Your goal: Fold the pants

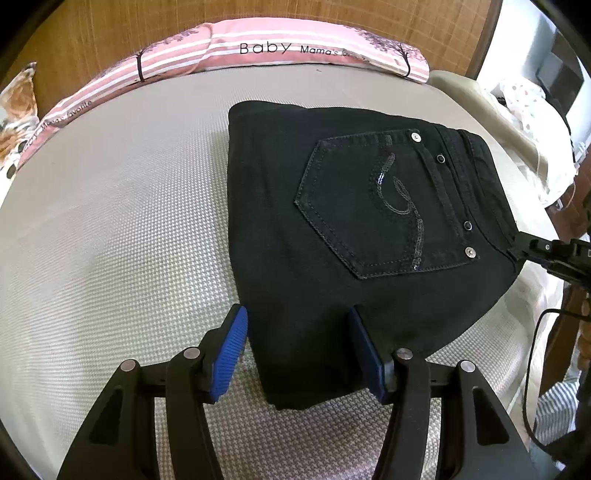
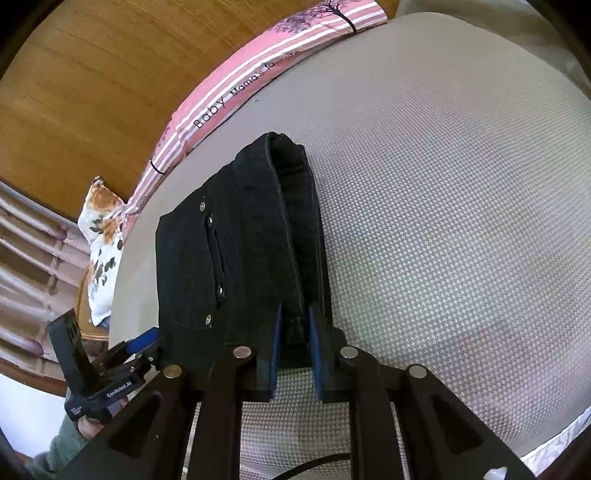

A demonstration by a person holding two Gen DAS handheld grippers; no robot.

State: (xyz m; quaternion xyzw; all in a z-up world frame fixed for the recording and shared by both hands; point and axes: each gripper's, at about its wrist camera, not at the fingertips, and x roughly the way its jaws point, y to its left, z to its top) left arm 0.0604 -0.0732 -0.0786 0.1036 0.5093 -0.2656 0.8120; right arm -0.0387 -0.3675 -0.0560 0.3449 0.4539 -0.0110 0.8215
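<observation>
Left gripper (image 1: 297, 350): jaws apart, straddling the near corner of the folded black pants (image 1: 354, 221), blue pads (image 1: 231, 354) clear of the cloth. Right gripper (image 2: 293, 345): clamped on the waistband edge of the pants. Pants lie folded on the grey mattress (image 1: 110, 221), back pocket (image 1: 376, 206) up. Beyond them, pink striped pillow (image 1: 229, 48) against the wooden headboard (image 1: 92, 29).

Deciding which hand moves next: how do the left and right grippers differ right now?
The left gripper stands wide, its blue pads either side of the folded pants' corner without pinching; the right gripper is nearly closed, pads pressing a waistband edge. The left sits at the pocket side's near corner; the right grips the stacked edge end-on. Both have blue pads, angle down at the bed and meet the same pants.
</observation>
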